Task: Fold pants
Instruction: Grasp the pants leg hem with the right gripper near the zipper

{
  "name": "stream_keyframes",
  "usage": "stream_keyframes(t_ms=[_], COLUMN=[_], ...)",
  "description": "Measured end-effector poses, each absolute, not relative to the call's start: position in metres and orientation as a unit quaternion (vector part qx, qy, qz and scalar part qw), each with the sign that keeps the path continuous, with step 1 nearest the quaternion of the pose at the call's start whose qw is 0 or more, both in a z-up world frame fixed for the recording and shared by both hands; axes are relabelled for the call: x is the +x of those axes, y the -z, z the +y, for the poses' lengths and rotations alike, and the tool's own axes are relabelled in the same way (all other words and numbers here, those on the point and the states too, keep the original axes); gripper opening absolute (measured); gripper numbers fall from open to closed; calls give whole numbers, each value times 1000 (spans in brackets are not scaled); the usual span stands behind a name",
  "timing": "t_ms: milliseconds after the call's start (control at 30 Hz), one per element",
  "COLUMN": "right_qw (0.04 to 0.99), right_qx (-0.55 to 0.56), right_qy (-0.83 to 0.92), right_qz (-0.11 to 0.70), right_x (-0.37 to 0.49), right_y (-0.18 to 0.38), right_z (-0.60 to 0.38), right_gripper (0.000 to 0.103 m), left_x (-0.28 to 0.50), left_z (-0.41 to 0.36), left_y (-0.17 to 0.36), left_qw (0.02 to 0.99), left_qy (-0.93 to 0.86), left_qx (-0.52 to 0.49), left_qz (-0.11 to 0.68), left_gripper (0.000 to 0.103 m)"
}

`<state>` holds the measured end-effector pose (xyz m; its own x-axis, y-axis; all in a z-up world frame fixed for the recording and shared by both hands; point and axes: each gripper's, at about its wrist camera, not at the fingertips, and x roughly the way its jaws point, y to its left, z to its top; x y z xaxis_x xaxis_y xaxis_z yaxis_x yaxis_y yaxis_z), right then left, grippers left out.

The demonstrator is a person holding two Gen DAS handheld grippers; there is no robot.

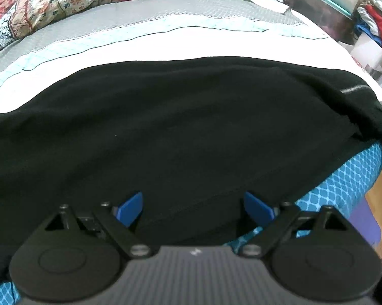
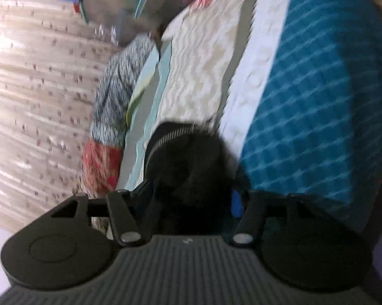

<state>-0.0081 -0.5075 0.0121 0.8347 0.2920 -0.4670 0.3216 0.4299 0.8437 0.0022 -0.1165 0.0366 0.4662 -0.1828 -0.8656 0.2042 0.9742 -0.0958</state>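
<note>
The black pants (image 1: 178, 127) lie spread flat on the bed (image 1: 165, 43) so they can be folded. The left tool (image 1: 193, 208) hangs wide open over them, holding nothing. The right tool (image 2: 191, 200) pinches a bunched end of the pants (image 2: 188, 162) to pull it over.

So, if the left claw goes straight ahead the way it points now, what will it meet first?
Most likely the black pants. The left claw stands open and aims down at that cloth, which fills the view just ahead of its blue fingertips. Depth is unclear, but nothing else shows in between.
</note>
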Motion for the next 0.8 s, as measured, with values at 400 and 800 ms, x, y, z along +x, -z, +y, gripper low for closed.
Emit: stream_keyframes(t_ms=[400, 800], right_qw=[976, 826], right_qx=[191, 530], right_qy=[-22, 60], right_qz=[100, 184], right_x=[17, 3], right_y=[-125, -14], right_z=[-488, -585], right_gripper=[19, 40], left_x=[-1, 4], left_z=[-108, -101], left_y=[-35, -42], left_qw=[858, 862], left_qy=[91, 117], left_qx=[-3, -12], left_qz=[506, 494], left_gripper=[92, 92])
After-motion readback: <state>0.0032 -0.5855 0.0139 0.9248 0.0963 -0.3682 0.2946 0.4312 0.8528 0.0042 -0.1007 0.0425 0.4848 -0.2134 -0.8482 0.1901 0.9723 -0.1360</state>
